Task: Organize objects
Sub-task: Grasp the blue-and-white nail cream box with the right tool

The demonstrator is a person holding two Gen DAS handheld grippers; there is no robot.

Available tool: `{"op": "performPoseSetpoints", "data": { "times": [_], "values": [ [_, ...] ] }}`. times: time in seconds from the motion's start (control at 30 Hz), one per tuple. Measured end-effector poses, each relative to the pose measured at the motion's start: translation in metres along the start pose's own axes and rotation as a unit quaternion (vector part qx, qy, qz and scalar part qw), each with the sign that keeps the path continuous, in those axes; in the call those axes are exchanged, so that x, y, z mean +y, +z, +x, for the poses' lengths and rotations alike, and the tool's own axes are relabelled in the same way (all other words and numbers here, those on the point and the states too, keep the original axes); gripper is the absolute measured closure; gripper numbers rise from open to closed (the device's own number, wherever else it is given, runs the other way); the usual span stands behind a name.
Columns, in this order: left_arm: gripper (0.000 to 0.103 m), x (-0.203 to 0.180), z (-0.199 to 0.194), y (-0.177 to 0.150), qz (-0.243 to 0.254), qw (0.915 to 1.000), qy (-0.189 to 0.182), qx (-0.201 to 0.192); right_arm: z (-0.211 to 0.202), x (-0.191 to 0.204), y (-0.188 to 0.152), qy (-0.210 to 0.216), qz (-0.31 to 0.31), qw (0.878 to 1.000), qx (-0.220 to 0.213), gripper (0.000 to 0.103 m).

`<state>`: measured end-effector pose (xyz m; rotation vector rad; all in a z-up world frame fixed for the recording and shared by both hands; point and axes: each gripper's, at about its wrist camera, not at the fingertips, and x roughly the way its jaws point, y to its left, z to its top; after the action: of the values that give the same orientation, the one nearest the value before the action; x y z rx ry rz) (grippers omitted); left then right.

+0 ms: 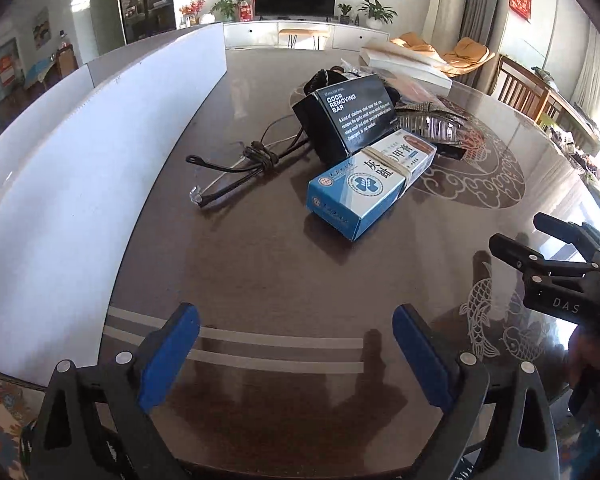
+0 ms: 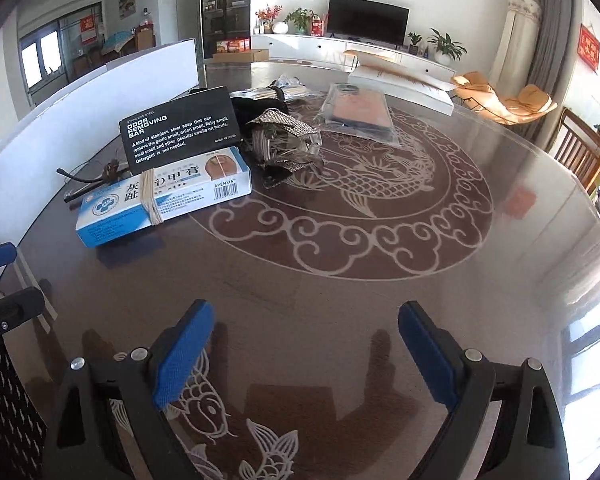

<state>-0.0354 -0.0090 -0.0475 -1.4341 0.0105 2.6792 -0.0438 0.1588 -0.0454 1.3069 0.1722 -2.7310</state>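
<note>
Both my grippers hover low over the desk with nothing held, the clutter lying ahead of them.

My left gripper [image 1: 296, 344] has its fingers [image 1: 172, 354] spread wide over bare desk [image 1: 260, 272], and my right gripper [image 2: 306, 350] is spread just the same above the fish inlay. Beyond them, the blue-and-white medicine box [image 2: 162, 200], banded with a rubber band, lies flat, with the black odor-removing-bar box [image 2: 180, 136] leaning on its far end. Left of those I see a knotted dark cable [image 1: 256, 158] on the desk. Just right of the black box sits a glittery hair clip [image 2: 286, 144], then a clear packet [image 2: 358, 114] farther back, and a white box [image 2: 400, 84] near the far edge.
</note>
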Motion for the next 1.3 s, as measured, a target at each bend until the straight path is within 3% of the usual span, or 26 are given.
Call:
{"op": "performPoseSetpoints", "data": {
  "times": [0.17,0.33,0.53,0.93,1.23,1.3],
  "values": [
    [0.004,-0.001,0.010,0.000,0.002,0.9997,0.025,-0.001,0.005,0.010,0.009,-0.021,-0.004,1.000,-0.002,0.009],
    [0.001,-0.002,0.009,-0.004,0.002,0.9995,0.028,-0.017,0.005,0.005,0.007,-0.016,0.019,1.000,0.005,0.009],
    [0.000,0.000,0.010,-0.004,0.006,0.9995,0.025,-0.020,0.015,-0.004,0.010,-0.007,0.046,0.999,0.023,0.000],
    [0.000,-0.001,0.014,-0.001,0.009,0.9994,0.024,-0.023,0.015,-0.002,0.010,-0.009,0.045,0.999,0.023,0.000],
    [0.000,0.027,0.013,0.000,-0.034,0.9978,0.053,-0.020,0.019,0.000,0.016,-0.014,0.058,0.997,0.038,0.000],
    [0.000,0.027,0.014,-0.001,-0.035,0.9977,0.053,-0.022,0.021,0.009,0.027,0.014,0.081,0.995,0.050,0.000]
  ]
}}
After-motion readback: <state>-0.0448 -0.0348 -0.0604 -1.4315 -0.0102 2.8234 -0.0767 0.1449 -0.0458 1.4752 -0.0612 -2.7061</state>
